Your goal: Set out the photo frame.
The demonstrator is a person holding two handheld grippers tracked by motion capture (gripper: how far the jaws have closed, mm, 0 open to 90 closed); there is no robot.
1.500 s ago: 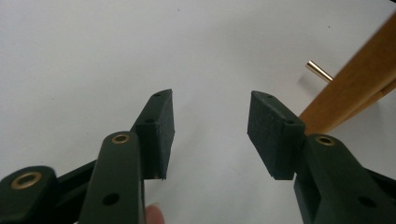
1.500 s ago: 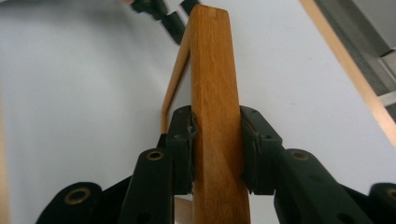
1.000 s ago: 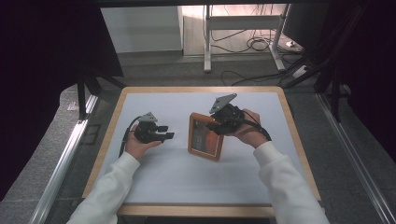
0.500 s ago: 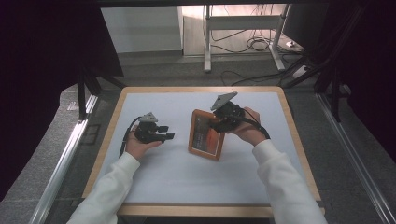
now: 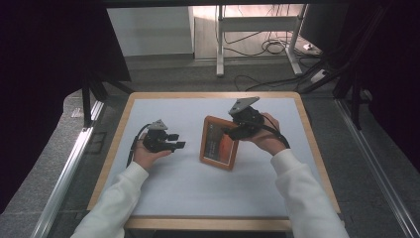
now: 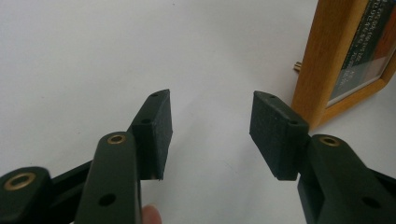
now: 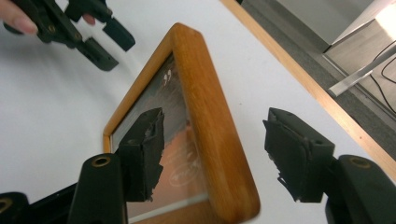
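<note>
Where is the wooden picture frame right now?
In the high view the wooden picture frame stands near the middle of the white table, its right edge between the open jaws of the right tool, with the left tool apart on its left.

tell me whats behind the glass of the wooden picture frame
Behind the glass of the wooden picture frame sits a print with an orange area and dark bands of text. The right tool straddles the frame's edge, and one pad covers part of the print.
</note>
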